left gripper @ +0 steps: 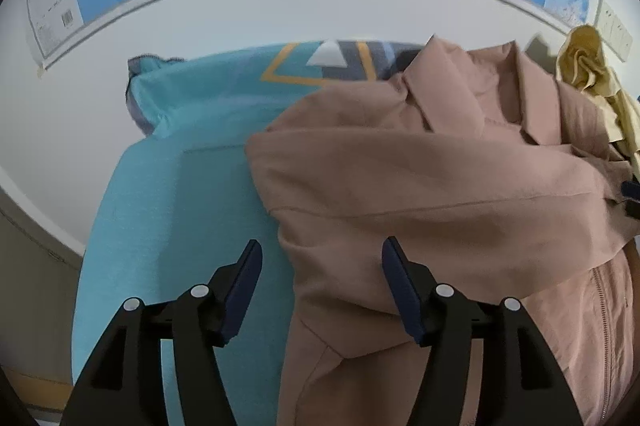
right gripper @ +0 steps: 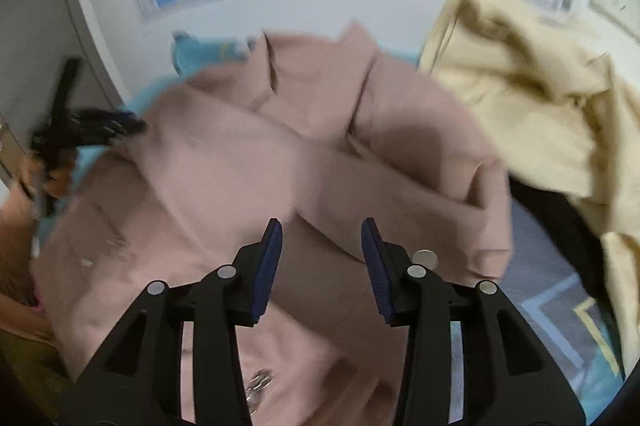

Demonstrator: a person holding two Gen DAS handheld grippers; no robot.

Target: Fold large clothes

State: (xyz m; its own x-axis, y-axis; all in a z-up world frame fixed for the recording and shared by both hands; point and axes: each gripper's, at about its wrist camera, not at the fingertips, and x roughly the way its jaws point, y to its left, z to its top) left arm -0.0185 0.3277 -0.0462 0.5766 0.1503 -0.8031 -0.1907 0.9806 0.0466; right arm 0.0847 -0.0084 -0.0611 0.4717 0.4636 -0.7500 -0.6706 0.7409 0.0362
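A dusty-pink jacket [left gripper: 440, 177] lies crumpled across a turquoise blanket [left gripper: 176, 209], its collar [left gripper: 448, 93] turned toward the blanket's far edge and one sleeve [left gripper: 420, 165] folded crosswise over the body. A zipper [left gripper: 604, 310] runs down the front panel at the near right (its teeth show only partly). A pale-yellow garment [right gripper: 532, 97] sits bunched in a heap at the jacket's right, beside the blanket's far right edge.
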